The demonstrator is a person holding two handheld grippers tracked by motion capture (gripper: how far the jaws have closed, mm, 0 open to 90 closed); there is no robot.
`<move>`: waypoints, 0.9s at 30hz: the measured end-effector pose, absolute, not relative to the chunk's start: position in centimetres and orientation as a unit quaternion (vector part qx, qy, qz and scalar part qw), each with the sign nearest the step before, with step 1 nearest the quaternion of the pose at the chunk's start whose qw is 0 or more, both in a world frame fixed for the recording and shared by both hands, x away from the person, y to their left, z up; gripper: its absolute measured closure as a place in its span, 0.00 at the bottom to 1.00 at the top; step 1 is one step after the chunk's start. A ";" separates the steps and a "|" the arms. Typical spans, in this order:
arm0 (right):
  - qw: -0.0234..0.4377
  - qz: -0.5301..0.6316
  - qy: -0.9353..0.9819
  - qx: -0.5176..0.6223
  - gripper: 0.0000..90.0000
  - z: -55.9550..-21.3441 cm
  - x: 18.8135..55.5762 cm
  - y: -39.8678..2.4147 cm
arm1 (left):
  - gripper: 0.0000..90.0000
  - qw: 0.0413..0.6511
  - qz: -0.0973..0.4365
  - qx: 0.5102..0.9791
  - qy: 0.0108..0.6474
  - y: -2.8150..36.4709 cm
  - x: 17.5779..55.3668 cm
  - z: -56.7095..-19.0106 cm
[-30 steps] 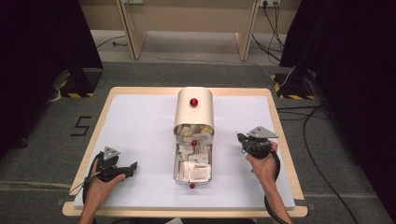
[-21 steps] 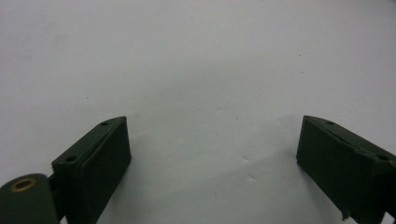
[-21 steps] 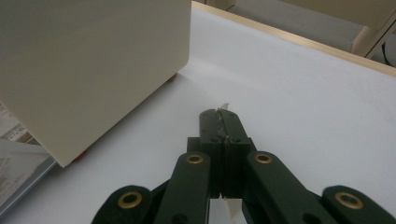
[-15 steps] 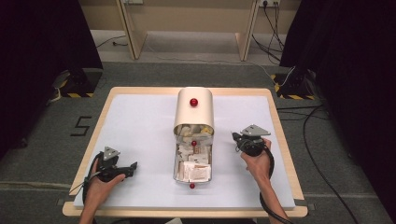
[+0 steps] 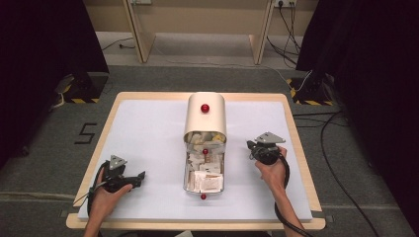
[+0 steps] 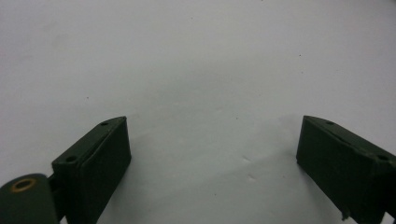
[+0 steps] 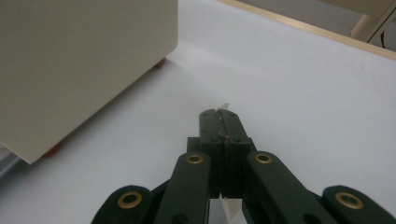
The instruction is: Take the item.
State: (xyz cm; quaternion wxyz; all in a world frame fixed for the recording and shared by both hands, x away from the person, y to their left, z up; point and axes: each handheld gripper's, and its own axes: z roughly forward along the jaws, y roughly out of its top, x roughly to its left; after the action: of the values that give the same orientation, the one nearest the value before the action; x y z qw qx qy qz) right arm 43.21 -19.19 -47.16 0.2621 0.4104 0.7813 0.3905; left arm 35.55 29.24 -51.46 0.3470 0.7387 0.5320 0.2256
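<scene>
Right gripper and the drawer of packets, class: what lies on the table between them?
Nothing: in the high view only bare white table separates the right gripper from the drawer.

The table (image 5: 148, 128) has a pale lilac top with a light wooden rim and stands on grey carpet (image 5: 44, 163). Black cables (image 5: 341, 143) trail over the floor, and yellow-black striped bases (image 5: 79, 91) flank the far corners.

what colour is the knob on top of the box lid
Red knob on the cream lid, clearest in the high view.
</scene>
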 end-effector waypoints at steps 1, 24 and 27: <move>0.262 0.386 0.782 0.414 1.00 -47.5 43.3 -19.4 | 0.10 0.347 0.225 0.739 0.532 29.3 35.5 -51.5; 0.244 0.399 0.772 0.431 0.80 -48.2 43.4 -19.6 | 0.10 0.348 0.224 0.739 0.532 29.3 35.5 -51.5; 0.244 0.406 0.769 0.429 0.76 -47.9 43.2 -19.5 | 0.10 0.348 0.224 0.738 0.532 29.3 35.5 -51.5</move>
State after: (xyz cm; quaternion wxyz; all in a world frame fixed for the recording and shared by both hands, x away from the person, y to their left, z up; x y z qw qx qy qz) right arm 43.17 -19.51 -47.87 0.2444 0.4295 0.7687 0.4060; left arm 35.55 29.26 -51.46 0.3480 0.7385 0.5321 0.2244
